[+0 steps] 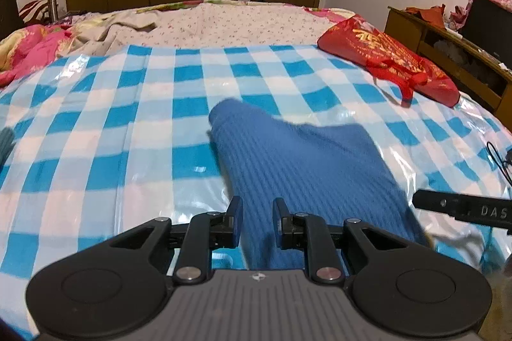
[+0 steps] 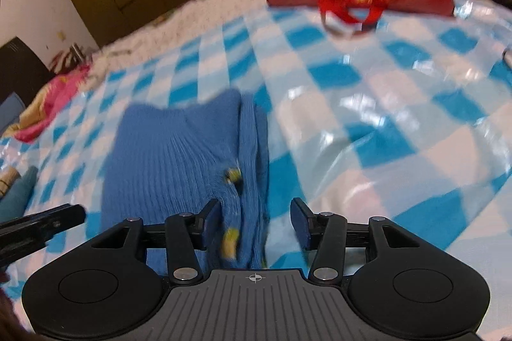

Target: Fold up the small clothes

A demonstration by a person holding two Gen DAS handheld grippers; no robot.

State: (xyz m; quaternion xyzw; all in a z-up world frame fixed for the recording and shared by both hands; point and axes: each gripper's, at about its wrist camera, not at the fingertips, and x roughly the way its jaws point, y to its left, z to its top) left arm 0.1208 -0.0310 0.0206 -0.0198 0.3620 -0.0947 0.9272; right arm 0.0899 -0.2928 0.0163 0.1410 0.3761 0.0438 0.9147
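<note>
Checked bedcover (image 1: 96, 104), blue knit garment (image 1: 288, 149)

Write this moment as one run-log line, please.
left gripper: jaws narrow around blue knit garment | right gripper: open, garment edge between | surface: checkered cover

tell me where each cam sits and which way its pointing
Left wrist: sits on the left gripper, looking forward and down across the bed at the blue knit garment; its own fingers show, plus the right gripper's tip at the right edge.
Right wrist: sits on the right gripper, looking down the same bed, blurred; its own fingers show, apart.
Shared: the blue knit garment, the checked cover and the red bag.
</note>
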